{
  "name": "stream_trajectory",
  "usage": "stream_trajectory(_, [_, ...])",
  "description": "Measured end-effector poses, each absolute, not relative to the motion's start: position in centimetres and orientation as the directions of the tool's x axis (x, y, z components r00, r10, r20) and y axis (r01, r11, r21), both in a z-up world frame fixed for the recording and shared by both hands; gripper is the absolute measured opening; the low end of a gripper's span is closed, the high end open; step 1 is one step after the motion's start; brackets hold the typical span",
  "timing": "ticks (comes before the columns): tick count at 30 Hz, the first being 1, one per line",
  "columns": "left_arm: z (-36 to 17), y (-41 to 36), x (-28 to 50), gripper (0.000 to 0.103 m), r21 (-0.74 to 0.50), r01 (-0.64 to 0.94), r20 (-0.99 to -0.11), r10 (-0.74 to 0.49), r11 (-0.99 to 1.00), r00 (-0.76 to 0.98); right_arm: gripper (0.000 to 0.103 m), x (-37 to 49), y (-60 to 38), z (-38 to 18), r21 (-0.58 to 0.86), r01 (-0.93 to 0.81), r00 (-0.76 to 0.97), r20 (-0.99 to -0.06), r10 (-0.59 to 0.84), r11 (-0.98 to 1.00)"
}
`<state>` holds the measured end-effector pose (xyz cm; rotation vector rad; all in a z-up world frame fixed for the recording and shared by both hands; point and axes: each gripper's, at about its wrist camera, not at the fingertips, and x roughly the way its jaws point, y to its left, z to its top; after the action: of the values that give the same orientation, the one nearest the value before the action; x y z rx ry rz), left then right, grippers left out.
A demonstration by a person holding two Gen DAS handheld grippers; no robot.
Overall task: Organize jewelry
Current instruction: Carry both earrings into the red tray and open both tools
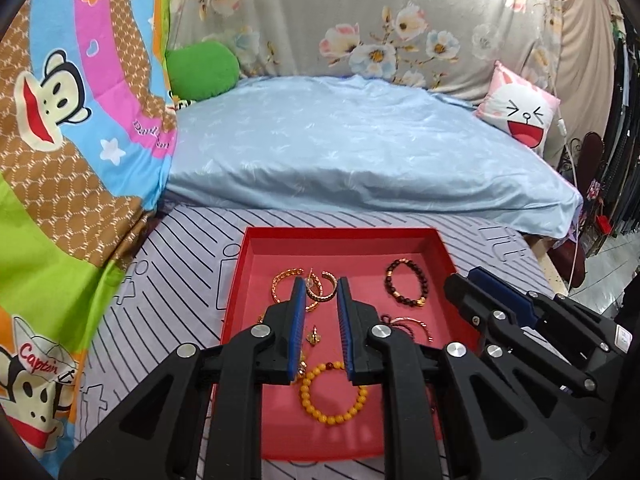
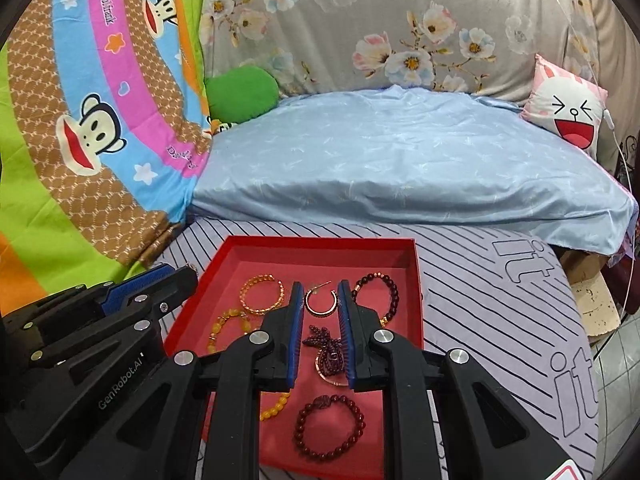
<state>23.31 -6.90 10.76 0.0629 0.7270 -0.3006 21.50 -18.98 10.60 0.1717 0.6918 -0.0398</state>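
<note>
A red tray (image 1: 442, 251) (image 2: 416, 276) lies on a striped cloth and holds several pieces of jewelry. In the left wrist view I see a yellow bead bracelet (image 1: 334, 394), gold hoops (image 1: 320, 286), a small gold charm (image 1: 314, 336) and a dark bead bracelet (image 1: 406, 284). In the right wrist view I see a gold hoop (image 2: 320, 300), a purple bead strand (image 2: 330, 350), a dark red bracelet (image 2: 330, 426) and a gold chain bracelet (image 2: 262, 294). My left gripper (image 1: 320, 286) is open above the tray, holding nothing. My right gripper (image 2: 319, 290) is open above the tray, also holding nothing.
The striped cloth (image 2: 500, 300) covers a round table. Behind it lies a light blue bed cover (image 1: 360, 140), a green cushion (image 1: 202, 68), a cartoon face pillow (image 1: 520, 114) and a colourful monkey blanket (image 1: 60, 120) on the left.
</note>
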Motion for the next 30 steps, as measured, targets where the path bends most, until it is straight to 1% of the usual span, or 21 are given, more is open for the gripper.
stream_trajectory(11, [6.4,-7.8,26.7,0.015,-0.031,0.283,-0.723,-0.217,0.959,0.656,0.016,24.6,-19.3,6.2,0.144,0.11,0.712,-0.702,0.023,0.984])
stream_trajectory(28, [4.5,-8.1,28.1,0.016,-0.044,0.262,-0.745,-0.206,0.964,0.635,0.017,25.2,-19.5,4.7,0.154,0.125,0.689,-0.724,0.026,0.98])
stream_trajectory(30, [4.4,-8.1,28.1,0.026,-0.041,0.257,-0.745,-0.201,0.965,0.636,0.017,25.2,-19.5,4.7,0.153,0.125,0.69,-0.723,0.025,0.98])
